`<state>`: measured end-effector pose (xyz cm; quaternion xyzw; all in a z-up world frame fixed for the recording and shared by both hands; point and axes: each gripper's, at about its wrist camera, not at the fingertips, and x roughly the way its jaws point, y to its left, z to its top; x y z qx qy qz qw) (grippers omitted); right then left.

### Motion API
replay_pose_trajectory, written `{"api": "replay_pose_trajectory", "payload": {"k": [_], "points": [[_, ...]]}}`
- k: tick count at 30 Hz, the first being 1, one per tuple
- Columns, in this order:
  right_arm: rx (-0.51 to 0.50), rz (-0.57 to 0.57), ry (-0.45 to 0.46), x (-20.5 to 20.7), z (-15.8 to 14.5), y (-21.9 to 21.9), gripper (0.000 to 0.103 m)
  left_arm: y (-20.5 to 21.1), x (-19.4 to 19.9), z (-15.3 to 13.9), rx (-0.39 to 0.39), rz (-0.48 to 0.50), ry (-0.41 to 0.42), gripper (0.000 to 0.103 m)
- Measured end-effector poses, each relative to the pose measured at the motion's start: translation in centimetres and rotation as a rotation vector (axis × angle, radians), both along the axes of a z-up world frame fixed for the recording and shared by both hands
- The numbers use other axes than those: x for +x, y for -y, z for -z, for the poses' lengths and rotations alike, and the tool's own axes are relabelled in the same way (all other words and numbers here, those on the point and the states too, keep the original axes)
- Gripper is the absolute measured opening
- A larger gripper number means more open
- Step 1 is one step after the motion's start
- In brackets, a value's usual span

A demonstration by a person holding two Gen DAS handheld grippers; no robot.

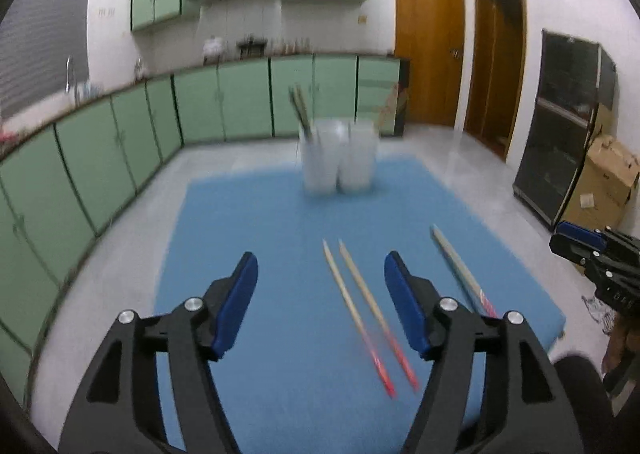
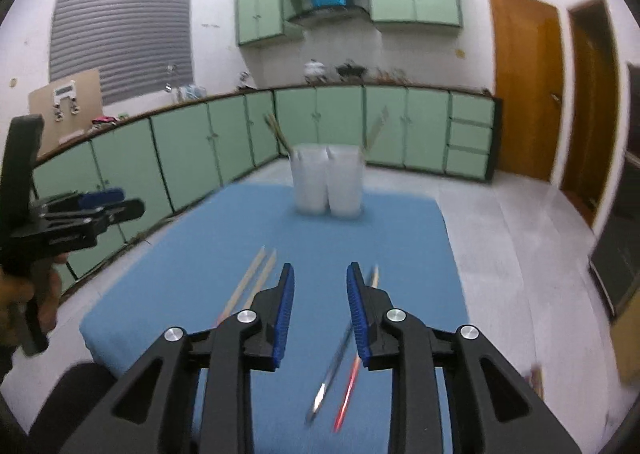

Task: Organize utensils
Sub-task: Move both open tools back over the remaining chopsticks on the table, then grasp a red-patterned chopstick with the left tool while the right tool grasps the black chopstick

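Two white cups (image 1: 339,158) stand side by side at the far edge of a blue mat (image 1: 256,222); chopsticks stick out of the left cup (image 1: 300,110). A pair of red-tipped chopsticks (image 1: 360,306) lies on the mat between my left gripper's (image 1: 322,266) open fingers. Another pair (image 1: 460,266) lies further right. In the right wrist view my right gripper (image 2: 320,274) is open above the mat, with one pair (image 2: 344,354) under its right finger and the other pair (image 2: 252,278) to its left. The cups (image 2: 328,182) show chopsticks in both.
Green cabinets (image 1: 120,142) line the left and back walls. Wooden doors (image 1: 432,42) are at the back right, with a dark cabinet (image 1: 560,126) and cardboard boxes (image 1: 608,182) on the right. Grey floor surrounds the mat.
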<state>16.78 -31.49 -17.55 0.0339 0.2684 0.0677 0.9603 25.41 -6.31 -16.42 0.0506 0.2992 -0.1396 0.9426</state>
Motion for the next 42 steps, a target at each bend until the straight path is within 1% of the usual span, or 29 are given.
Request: {"api": "replay_pose_trajectory", "payload": {"k": [1,2,3,4,7,9,13,17,22,26,27,28,29,31,34,35,36,37,38,40,42], "points": [[0.025,0.012,-0.031,-0.5,1.3,-0.1,0.029,0.1,-0.6,1.1,0.01,-0.007,-0.02,0.07],[0.05,0.024,-0.069,-1.1,3.0,-0.3,0.029,0.3,-1.4,2.4,0.018,-0.012,-0.042,0.07],[0.043,0.031,-0.088,-1.5,4.0,-0.7,0.029,0.4,-1.8,3.2,0.026,-0.014,-0.055,0.07],[0.035,0.037,-0.099,-2.1,4.8,-1.0,0.029,0.6,-2.4,4.5,0.032,-0.021,-0.075,0.07],[0.049,0.052,-0.13,-2.5,6.7,-1.3,0.029,1.2,-3.2,7.2,0.0,-0.022,-0.149,0.07],[0.042,0.058,-0.145,-2.1,7.5,-1.3,0.029,1.8,-3.6,8.5,0.033,-0.032,-0.144,0.07],[0.031,0.062,-0.165,-1.3,8.6,-1.6,0.029,2.1,-2.9,10.1,0.037,-0.065,-0.166,0.071],[0.044,0.066,-0.194,-0.7,9.8,-1.5,0.029,2.1,-2.6,11.5,0.038,-0.079,-0.193,0.073],[0.048,0.069,-0.218,-0.1,10.7,-1.5,0.029,2.6,-1.9,12.1,0.036,-0.085,-0.212,0.073],[0.024,0.062,-0.216,0.1,11.0,-1.8,0.029,3.3,-1.4,12.8,0.035,-0.093,-0.228,0.072],[0.02,0.062,-0.214,0.3,11.0,-1.9,0.029,3.4,-1.3,12.8,0.036,-0.099,-0.22,0.069],[0.015,0.063,-0.211,0.4,11.1,-2.0,0.029,3.5,-1.3,12.8,0.037,-0.097,-0.219,0.062],[0.014,0.065,-0.209,0.6,11.1,-2.0,0.029,3.7,-1.2,12.8,0.041,-0.093,-0.213,0.058],[0.012,0.065,-0.207,0.7,11.2,-2.1,0.029,4.0,-1.3,12.7,0.04,-0.088,-0.203,0.038],[0.005,0.061,-0.205,0.7,11.2,-2.1,0.025,3.8,-1.2,12.6,0.022,-0.089,-0.203,0.021],[0.007,0.06,-0.206,0.7,11.2,-2.1,0.019,3.7,-1.1,12.6,0.017,-0.091,-0.205,0.019],[0.008,0.061,-0.207,0.7,11.2,-2.0,0.014,3.4,-1.1,12.5,0.009,-0.094,-0.209,0.014],[0.009,0.06,-0.208,0.7,11.2,-2.0,0.012,3.5,-1.0,12.5,0.003,-0.095,-0.213,0.011],[0.008,0.06,-0.209,0.7,11.1,-2.0,0.01,3.4,-1.0,12.5,-0.004,-0.095,-0.217,0.01],[0.02,0.059,-0.212,0.7,10.9,-1.9,0.009,3.4,-0.9,12.4,-0.009,-0.091,-0.223,0.006],[0.022,0.056,-0.209,0.5,10.6,-1.8,0.009,3.2,-1.0,12.0,-0.018,-0.088,-0.223,0.006]]}}
